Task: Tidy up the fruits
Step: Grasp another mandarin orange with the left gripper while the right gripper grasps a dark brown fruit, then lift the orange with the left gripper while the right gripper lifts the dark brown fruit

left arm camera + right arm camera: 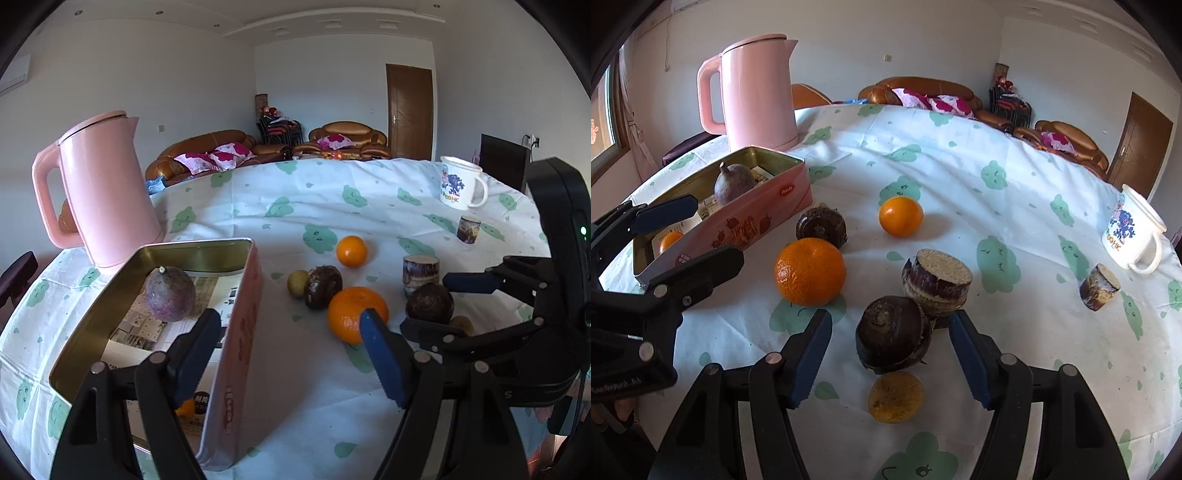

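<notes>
A pink tin box (240, 332) (738, 225) stands open on the table, with a purple fruit (170, 293) (733, 182) and a small orange (670, 240) inside. My left gripper (291, 332) is open and empty, one finger over the box, the other by a large orange (351, 312) (810, 271). My right gripper (888, 336) is open around a dark round fruit (894, 339) (430, 304), not closed on it. A yellow fruit (895, 397) lies between its arms. A second dark fruit (822, 226), a smaller orange (900, 216) and a cut cane piece (938, 282) lie nearby.
A pink kettle (107, 188) (757, 92) stands behind the box. A white mug (460, 182) (1132, 230) and a small cut cane piece (1099, 287) are at the far right. A small yellow-green fruit (297, 282) lies beside the second dark fruit. The tablecloth (960, 166) is white with green prints.
</notes>
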Available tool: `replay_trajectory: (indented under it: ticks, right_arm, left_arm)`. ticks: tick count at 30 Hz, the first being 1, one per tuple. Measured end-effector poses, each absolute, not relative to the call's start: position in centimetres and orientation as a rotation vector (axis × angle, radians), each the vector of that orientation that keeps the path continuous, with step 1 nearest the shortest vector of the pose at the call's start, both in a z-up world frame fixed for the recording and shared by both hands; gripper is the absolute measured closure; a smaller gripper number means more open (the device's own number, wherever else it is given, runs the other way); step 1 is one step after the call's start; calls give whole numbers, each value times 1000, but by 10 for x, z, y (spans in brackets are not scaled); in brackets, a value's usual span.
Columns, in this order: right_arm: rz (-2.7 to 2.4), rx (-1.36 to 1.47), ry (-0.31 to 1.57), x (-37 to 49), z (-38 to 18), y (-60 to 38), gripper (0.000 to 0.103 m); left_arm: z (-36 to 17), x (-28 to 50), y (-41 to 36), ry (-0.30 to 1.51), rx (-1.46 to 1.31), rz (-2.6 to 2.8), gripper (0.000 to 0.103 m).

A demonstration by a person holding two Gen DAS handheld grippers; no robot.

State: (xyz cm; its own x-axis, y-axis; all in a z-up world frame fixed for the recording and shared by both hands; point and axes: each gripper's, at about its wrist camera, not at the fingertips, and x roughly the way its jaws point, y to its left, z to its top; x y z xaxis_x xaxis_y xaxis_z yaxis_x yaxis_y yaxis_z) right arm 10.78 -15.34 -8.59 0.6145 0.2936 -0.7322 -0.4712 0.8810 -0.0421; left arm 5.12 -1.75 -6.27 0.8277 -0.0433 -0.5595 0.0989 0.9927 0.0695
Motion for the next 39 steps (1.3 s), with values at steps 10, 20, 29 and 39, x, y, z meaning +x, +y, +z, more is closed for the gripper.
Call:
replay_trajectory:
  ticks: [10, 20, 29, 39]
  right_arm:
    - [460, -276, 747, 99, -81, -149, 59]
    - [446, -218, 614, 86, -64, -163, 60]
    - [380, -94, 548, 83, -55, -191, 60]
    - [366, -72, 524, 79, -52, -197, 60]
  left_arm:
    - [-65, 54, -18, 609, 100, -77, 23]
    - [-66, 59, -19, 625, 80, -89, 23]
    - [-66, 72, -48, 659, 134, -150, 27]
    - [-80, 98, -59, 781, 119, -208, 53]
